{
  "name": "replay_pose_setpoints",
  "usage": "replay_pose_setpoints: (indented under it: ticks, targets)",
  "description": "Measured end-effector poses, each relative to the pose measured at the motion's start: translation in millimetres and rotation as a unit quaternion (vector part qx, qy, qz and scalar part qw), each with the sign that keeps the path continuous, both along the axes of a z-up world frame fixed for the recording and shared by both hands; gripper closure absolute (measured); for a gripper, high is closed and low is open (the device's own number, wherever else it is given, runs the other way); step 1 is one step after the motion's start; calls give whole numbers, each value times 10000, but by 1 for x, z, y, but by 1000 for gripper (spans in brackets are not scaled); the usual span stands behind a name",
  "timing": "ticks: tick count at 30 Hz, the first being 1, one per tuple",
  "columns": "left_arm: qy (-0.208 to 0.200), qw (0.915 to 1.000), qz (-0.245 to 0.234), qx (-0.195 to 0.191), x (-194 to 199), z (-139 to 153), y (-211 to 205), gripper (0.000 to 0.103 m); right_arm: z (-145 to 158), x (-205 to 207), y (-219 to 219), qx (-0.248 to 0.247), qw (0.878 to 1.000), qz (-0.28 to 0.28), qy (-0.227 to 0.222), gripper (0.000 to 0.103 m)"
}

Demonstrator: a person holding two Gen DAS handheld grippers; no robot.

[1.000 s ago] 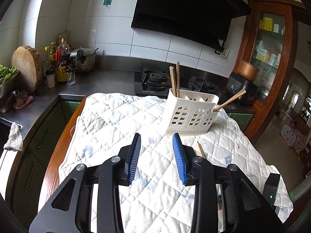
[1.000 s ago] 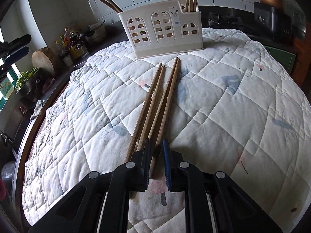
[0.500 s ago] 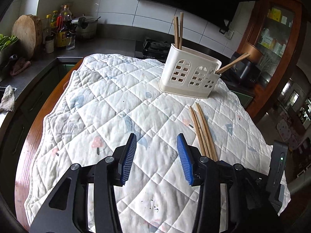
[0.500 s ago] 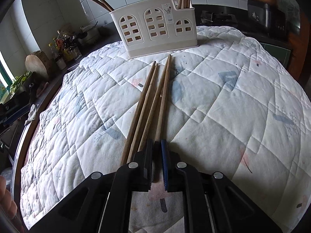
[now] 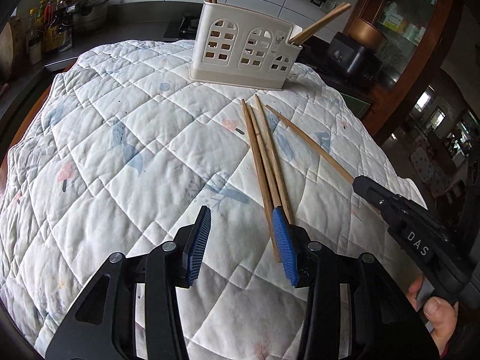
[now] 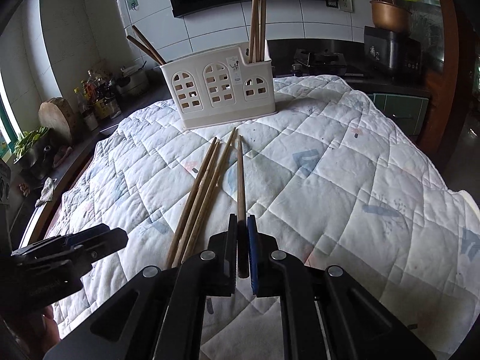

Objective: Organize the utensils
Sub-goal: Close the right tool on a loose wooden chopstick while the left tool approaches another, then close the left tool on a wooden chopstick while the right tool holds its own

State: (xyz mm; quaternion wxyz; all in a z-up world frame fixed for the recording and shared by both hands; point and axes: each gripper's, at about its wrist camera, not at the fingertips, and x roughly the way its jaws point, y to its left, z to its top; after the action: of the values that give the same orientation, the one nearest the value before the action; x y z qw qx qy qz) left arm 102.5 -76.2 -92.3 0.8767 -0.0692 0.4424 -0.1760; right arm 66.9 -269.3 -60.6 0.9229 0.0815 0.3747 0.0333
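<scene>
Pressed together, the jaws of the right gripper [image 6: 242,225] pinch the near end of one slim, light-brown wooden chopstick [image 6: 240,177], which slants out ahead of it with its tip lifted toward the holder; the jaws of the left gripper [image 5: 241,225] stand spread with nothing between them, its right blue ribbed pad just over the near ends of the loose sticks. Three more plain wooden chopsticks [image 5: 264,162] lie side by side on the white quilted cloth with faint blue and pink prints [image 5: 120,150], fanning slightly apart at their far tips, close beside the pinched one. Behind them, at the far side of the cloth, stands one cream plastic utensil holder with arched window cut-outs [image 6: 222,90]; it has three arched panels across its front. Two chopsticks [image 6: 258,27] stand upright in its tall end compartment; two more [image 6: 147,45] lean out of the opposite end; so eight sticks show in all. A hand [image 5: 435,306] grips the right gripper's handle.
</scene>
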Motion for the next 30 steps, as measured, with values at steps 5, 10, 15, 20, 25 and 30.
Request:
replay_pose_setpoints:
  ticks: [5,10,15,20,25,30]
  targets:
    - [173,9998,-35,26,6,-10,-12,62,13,-8,-10,64,9998,-61,-189,97]
    - [164,9997,-52,179,8,-15,-21,70,21,-11,-16,54,9995,-78,-314,96]
    - [244,9994,-31,225,14,-20,-26,78,25,-14,-19,109,9992,-80,-387,96]
    - [240,9994,-42,253,15,-21,-31,78,27,-16,-20,142,9991,-71,-402,96]
    - [234,9990,1,387,18,-24,-36,83,27,-17,-21,123,9991,-65,-412,96]
    - [183,9978,107,634,22,-24,-37,86,28,-17,-21,138,9991,-79,-405,96]
